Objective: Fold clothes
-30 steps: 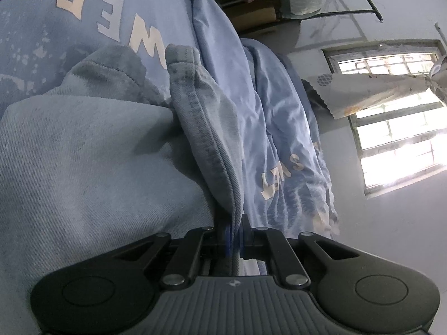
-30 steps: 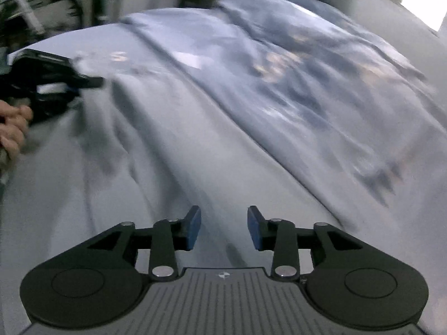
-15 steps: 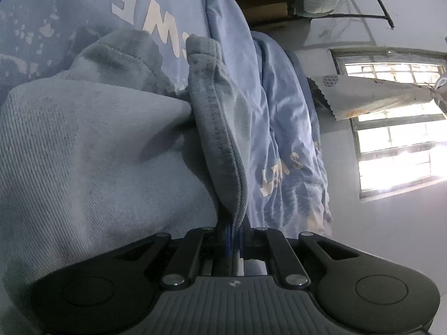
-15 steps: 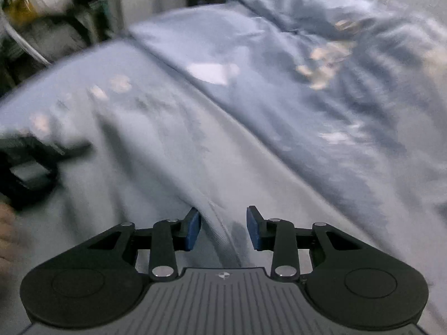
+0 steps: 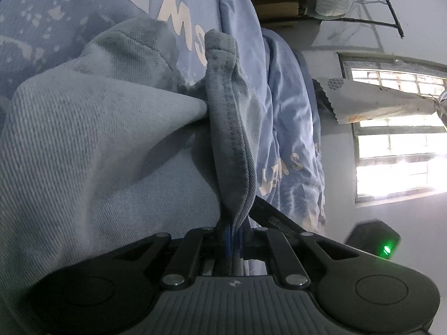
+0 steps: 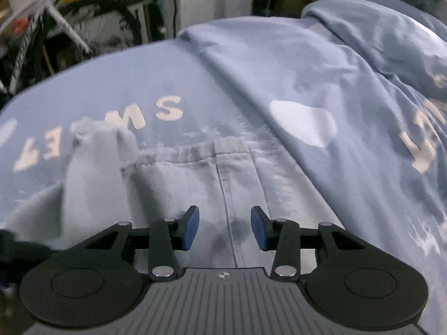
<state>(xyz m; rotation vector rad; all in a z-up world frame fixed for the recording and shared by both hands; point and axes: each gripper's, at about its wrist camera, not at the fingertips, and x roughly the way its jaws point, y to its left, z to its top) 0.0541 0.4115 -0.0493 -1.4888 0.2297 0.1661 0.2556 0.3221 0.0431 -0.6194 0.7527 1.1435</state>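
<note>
Left gripper (image 5: 236,240): clamped on the stitched hem of a pale grey denim garment (image 5: 97,150), centre frame. Right gripper (image 6: 225,230): jaws wide, nothing held, above the garment's seam (image 6: 226,195). Beneath: blue bedsheet (image 6: 251,64) with cream lettering.

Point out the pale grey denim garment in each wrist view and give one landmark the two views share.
Left wrist: the grey denim garment fills the left half; its hemmed edge runs down the centre into the shut left gripper.
Right wrist: it lies lower centre, its seam between the open fingers of the right gripper.
Shared landmark: the cream "SWEET" lettering on the blue sheet beneath.
</note>
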